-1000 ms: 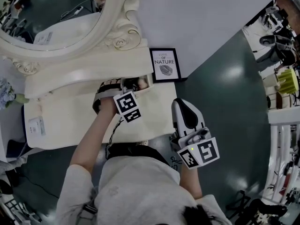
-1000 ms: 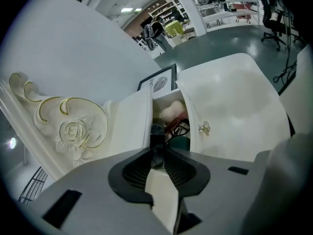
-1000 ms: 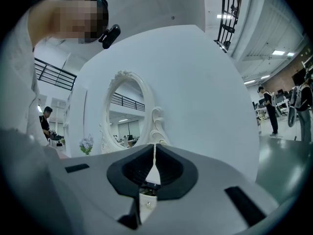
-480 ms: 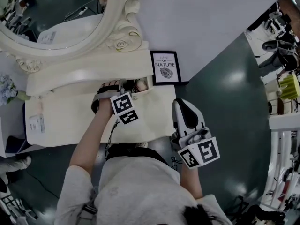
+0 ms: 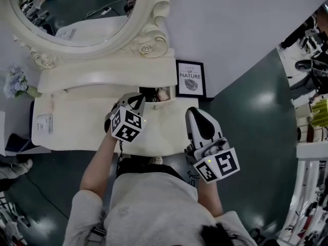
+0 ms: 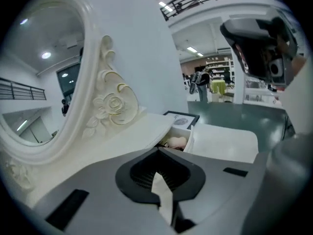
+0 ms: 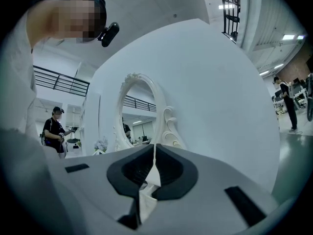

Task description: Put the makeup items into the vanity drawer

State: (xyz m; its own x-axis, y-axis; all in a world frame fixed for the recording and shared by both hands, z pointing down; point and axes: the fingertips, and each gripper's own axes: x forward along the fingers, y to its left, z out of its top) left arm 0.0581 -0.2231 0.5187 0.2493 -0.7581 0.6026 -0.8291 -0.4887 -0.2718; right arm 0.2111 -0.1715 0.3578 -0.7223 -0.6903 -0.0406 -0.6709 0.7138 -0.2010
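Note:
The cream vanity [image 5: 82, 129] has a small drawer [image 5: 154, 94] pulled open under its mirror shelf. Inside lie a dark item and a pale pink makeup item [image 6: 176, 142]; I cannot tell more of them. My left gripper [image 5: 136, 101] hovers over the tabletop just in front of the drawer [image 6: 188, 137], its jaws shut with nothing between them. In the left gripper view the left gripper [image 6: 158, 177] points toward the drawer. My right gripper [image 5: 199, 118] is held off the table's right front corner, shut and empty. The right gripper [image 7: 153, 173] faces the wall and mirror.
An oval mirror [image 5: 77, 14] with a carved frame stands at the back. A framed "NATURE" print [image 5: 190, 79] leans on the wall right of the drawer. Blue flowers [image 5: 15, 83] sit at the far left, and a paper tag [image 5: 45, 123] lies on the tabletop.
My left gripper has drawn back from the drawer toward the table's front, and its jaws have come together. The head view has shifted. The right gripper has stayed put.

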